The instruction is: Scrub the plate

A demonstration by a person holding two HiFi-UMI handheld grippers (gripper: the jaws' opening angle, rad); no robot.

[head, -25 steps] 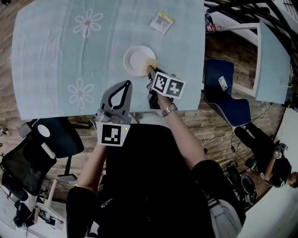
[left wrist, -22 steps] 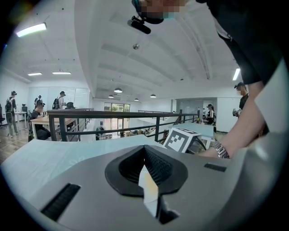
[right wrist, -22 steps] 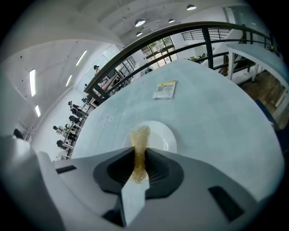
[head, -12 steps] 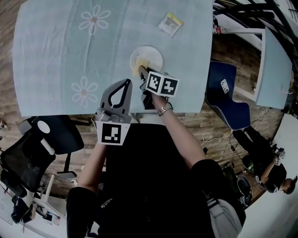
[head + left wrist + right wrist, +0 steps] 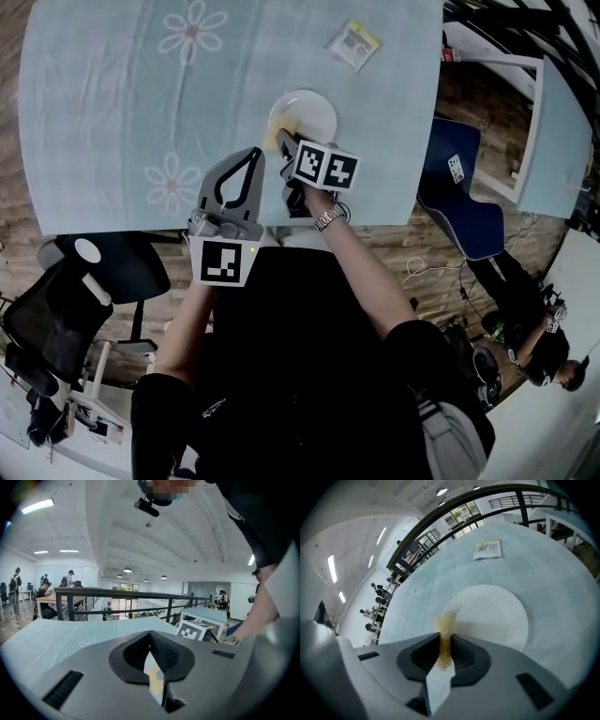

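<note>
I'm pinching a yellow sponge scrap (image 5: 445,623) in my right claw (image 5: 445,641) at the round white plate (image 5: 497,616). My left claw (image 5: 151,637) is hanging closed, empty.

Plate (image 5: 309,112) on table (image 5: 112,103), packet (image 5: 353,44) beyond-right, sponge (image 5: 445,626) at plate's near-left rim.

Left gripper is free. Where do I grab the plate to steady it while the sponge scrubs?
Take the plate by its rim on the left side, beyond the sponge, coming in low from the left. It lies flat on the tablecloth, so probably only the raised rim offers a pinch, and the right gripper occupies the near-left edge. The left gripper is shut, so open it first.
</note>
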